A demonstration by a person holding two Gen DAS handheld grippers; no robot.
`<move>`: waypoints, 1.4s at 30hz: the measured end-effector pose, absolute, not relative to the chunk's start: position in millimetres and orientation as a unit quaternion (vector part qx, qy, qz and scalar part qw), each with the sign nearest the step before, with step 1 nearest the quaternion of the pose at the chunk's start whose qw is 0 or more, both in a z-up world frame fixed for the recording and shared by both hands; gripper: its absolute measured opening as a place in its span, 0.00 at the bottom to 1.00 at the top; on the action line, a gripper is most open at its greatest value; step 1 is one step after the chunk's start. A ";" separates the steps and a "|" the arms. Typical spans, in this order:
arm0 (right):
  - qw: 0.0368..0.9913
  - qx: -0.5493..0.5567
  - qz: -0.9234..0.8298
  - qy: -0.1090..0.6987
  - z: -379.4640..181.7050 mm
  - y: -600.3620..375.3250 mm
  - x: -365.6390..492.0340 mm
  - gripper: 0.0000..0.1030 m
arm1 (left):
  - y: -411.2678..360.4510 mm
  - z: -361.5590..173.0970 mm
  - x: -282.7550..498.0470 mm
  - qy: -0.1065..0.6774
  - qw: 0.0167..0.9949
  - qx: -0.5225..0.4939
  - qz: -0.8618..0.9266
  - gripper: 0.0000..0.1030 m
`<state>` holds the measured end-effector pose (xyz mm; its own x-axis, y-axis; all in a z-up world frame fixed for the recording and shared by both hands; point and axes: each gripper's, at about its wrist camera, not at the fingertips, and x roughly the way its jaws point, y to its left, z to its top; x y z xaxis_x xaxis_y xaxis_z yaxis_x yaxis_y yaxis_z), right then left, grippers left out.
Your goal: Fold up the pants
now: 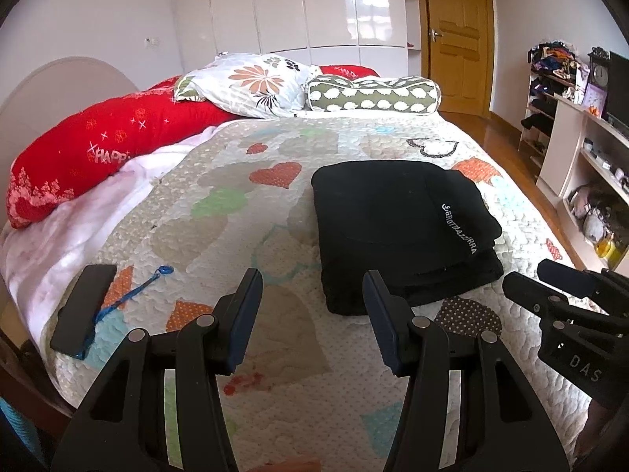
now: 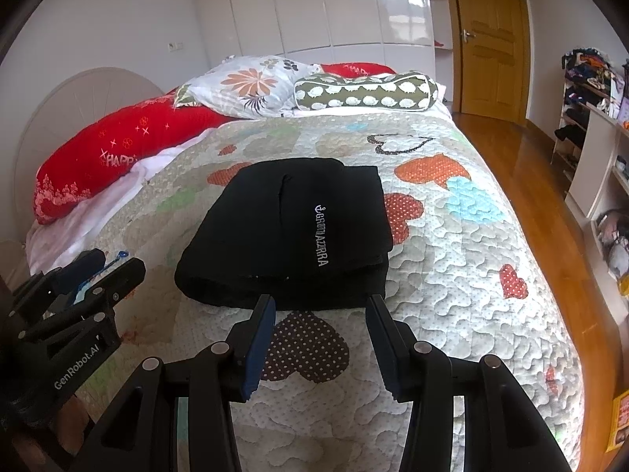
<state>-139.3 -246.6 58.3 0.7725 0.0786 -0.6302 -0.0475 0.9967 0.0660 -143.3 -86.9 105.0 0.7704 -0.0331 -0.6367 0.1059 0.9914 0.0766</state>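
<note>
The bed (image 2: 471,275) runs out of both views at the near edge, so its front corners are cut off, and its left edge is lost behind the left gripper (image 2: 114,263) in the right wrist view. The pants (image 2: 287,236) hide their own lower layers; how many folds lie under the top 1 cannot be told. The phone (image 1: 82,310) near the bed's left edge shows only a dark face. Things on the shelves (image 1: 597,165) at the right edge are too small and blurred to name.

Bright daylight; window glare on glossy wardrobe (image 1: 334,0); fisheye bending, dark corners.
</note>
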 end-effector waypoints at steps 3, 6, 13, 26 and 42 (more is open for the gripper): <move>0.941 0.024 0.033 0.337 56.8 -247.0 -139.2 0.45 | -86.6 104.1 -143.6 0.338 0.939 0.052 -0.039 0.52; 0.941 0.025 0.033 0.337 56.5 -247.3 -139.4 0.45 | -86.8 102.2 -143.2 0.341 0.938 0.049 -0.044 0.52; 0.940 0.020 0.033 0.339 56.8 -246.6 -137.7 0.45 | -88.3 98.2 -142.3 0.348 0.935 0.048 -0.048 0.52; 0.939 0.019 0.034 0.341 56.5 -248.3 -136.2 0.45 | -92.4 98.7 -143.1 0.347 0.935 0.052 -0.052 0.52; 0.938 0.019 0.032 0.345 56.4 -250.6 -136.0 0.45 | -95.6 97.5 -145.0 0.349 0.934 0.053 -0.058 0.52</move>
<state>-136.0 -250.6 56.4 0.7592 0.0738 -0.6467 -0.0476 0.9972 0.0579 -145.0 -95.6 97.5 0.7503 -0.0711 -0.6572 0.1449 0.9877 0.0585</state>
